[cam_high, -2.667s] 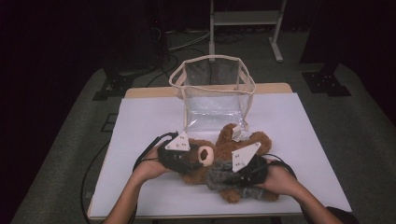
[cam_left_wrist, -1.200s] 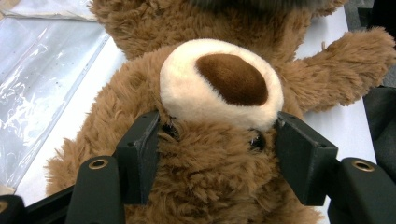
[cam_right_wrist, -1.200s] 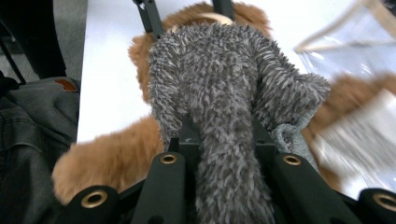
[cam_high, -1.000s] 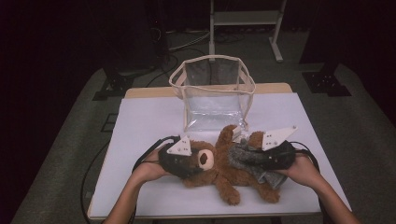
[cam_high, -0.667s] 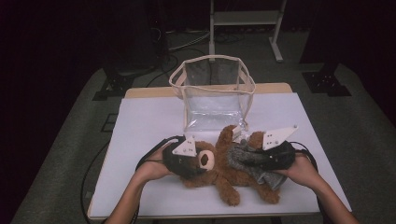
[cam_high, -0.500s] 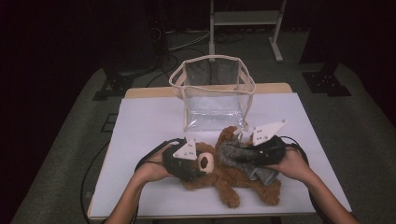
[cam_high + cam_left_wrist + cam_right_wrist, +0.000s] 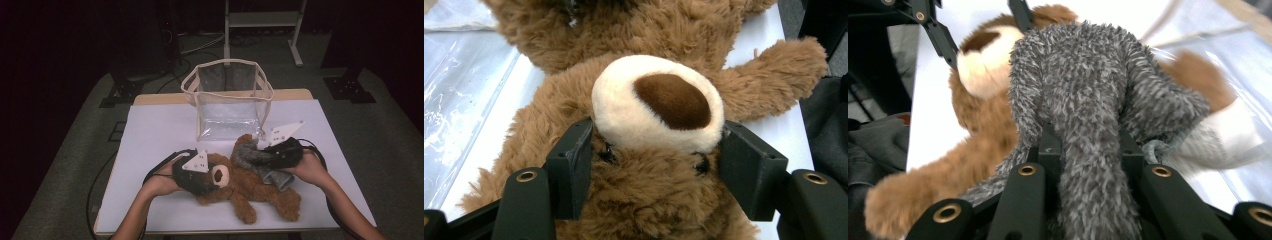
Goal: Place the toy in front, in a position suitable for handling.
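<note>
Scene: a white-covered table [image 7: 150, 130] was seen from above, with a brown teddy bear [image 7: 250, 187] lying on its back near the front edge and a clear plastic bag [image 7: 227, 100] standing open just behind it.
Left tongs [image 7: 654, 165]: the jaws were partly closed and pressed on both sides of the bear's head, just under the cream muzzle.
Right tongs [image 7: 1083, 150]: the jaws were nearly shut, pinched on a fold of grey fuzzy cloth [image 7: 1083, 85] draped over the bear's upper body.
Step in hand: the cloth was judged to be in the course of being pulled off, or fitted onto, the bear.
Doing it well: the head should be kept pinned while the cloth is drawn smoothly, without dragging the bear.
</note>
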{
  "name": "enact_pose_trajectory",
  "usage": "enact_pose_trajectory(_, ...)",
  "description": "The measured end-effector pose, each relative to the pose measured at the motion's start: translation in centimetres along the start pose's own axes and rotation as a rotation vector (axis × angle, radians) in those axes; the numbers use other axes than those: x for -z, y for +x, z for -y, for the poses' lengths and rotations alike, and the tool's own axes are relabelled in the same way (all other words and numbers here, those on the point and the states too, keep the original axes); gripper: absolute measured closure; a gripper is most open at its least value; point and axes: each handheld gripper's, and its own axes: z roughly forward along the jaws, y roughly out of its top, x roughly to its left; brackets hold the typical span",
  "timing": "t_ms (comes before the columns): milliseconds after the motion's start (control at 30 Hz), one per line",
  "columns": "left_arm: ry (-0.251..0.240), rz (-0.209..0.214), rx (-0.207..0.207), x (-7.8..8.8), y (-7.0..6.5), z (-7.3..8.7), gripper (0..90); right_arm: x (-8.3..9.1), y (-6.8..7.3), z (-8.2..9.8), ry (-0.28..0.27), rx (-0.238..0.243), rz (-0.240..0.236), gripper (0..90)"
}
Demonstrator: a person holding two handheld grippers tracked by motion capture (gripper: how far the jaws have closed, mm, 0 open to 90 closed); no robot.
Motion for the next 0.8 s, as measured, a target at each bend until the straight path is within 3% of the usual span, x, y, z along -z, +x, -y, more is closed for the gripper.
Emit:
enact_pose_trajectory(200, -0.038, -0.033, 0.075, -0.2, 1.0, 0.3, 34.7, 3.1, 0.6, 3.3, -0.033, -0.071, 0.053, 72.1)
enact_pose_trajectory(400, -0.055, -0.070, 0.159, -0.4, 1.6, 0.3, 34.6, 4.4, 2.8, 5.5, -0.052, -0.076, 0.044, 72.0)
enact_pose_trajectory(500, -0.056, -0.064, 0.156, -0.4, 1.6, 0.3, 34.6, 4.5, 3.5, 6.7, -0.049, -0.090, 0.047, 71.9)
enact_pose_trajectory(667, -0.042, -0.052, 0.134, -0.4, 1.4, 0.2, 34.3, 5.0, 3.6, 9.1, -0.064, -0.160, 0.034, 71.9)
enact_pose_trajectory(800, -0.044, -0.054, 0.111, -0.5, 1.3, 0.3, 33.6, 5.4, 3.2, 9.2, -0.059, -0.162, 0.057, 71.8)
